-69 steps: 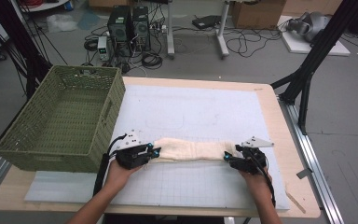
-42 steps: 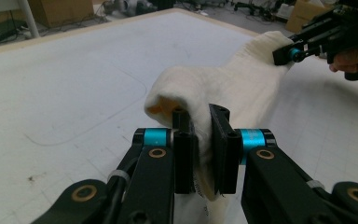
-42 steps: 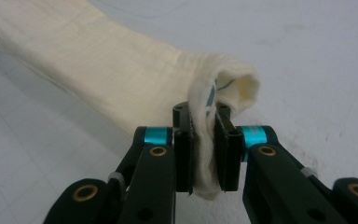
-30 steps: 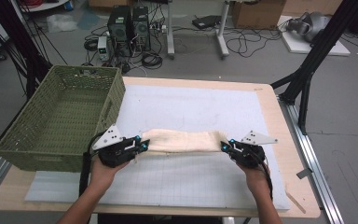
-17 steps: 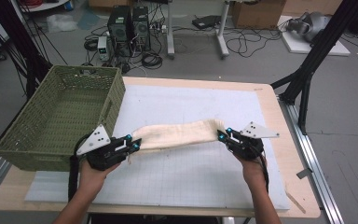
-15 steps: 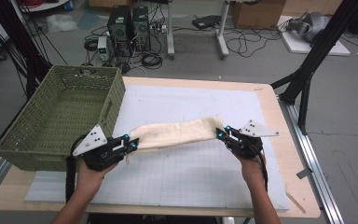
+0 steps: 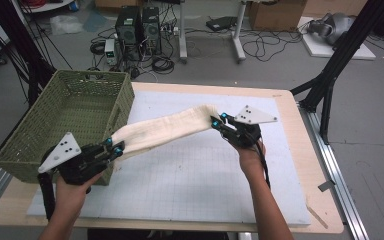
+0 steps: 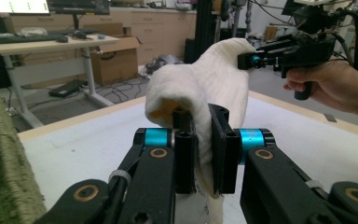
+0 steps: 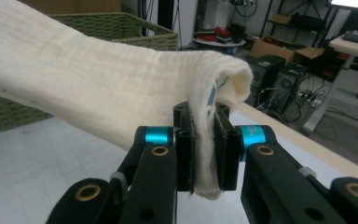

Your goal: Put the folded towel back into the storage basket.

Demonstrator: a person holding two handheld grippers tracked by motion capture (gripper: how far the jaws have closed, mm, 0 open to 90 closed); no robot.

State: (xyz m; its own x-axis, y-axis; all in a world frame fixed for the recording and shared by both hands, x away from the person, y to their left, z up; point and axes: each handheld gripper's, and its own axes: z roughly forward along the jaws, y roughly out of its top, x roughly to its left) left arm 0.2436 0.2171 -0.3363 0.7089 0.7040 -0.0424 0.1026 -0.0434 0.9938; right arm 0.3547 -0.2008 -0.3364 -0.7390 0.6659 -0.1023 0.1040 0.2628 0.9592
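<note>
A folded cream cloth [image 7: 167, 126] hangs stretched in the air between my two grippers, above the white mat. My left gripper [image 7: 116, 148] is shut on its left end, close to the near right corner of the green wicker basket [image 7: 62, 125]. My right gripper [image 7: 216, 121] is shut on its right end, higher up over the mat's middle. In the left gripper view the cloth [image 8: 200, 88] is pinched between the jaws of the left gripper [image 8: 203, 154] and runs to the other gripper [image 8: 245, 59]. In the right gripper view the cloth [image 9: 98, 102] folds over the shut right gripper [image 9: 203, 154].
The basket [image 9: 107, 28] stands empty at the table's left side. A white gridded mat [image 7: 190, 175] covers most of the wooden table [image 7: 320, 200]. Black frame poles [image 7: 330, 65] rise at the right back; computers and cables lie on the floor behind.
Both grippers have lifted the cloth off the mat and carried it left and up; the left gripper is now beside the basket's corner, the right one over the mat's middle.
</note>
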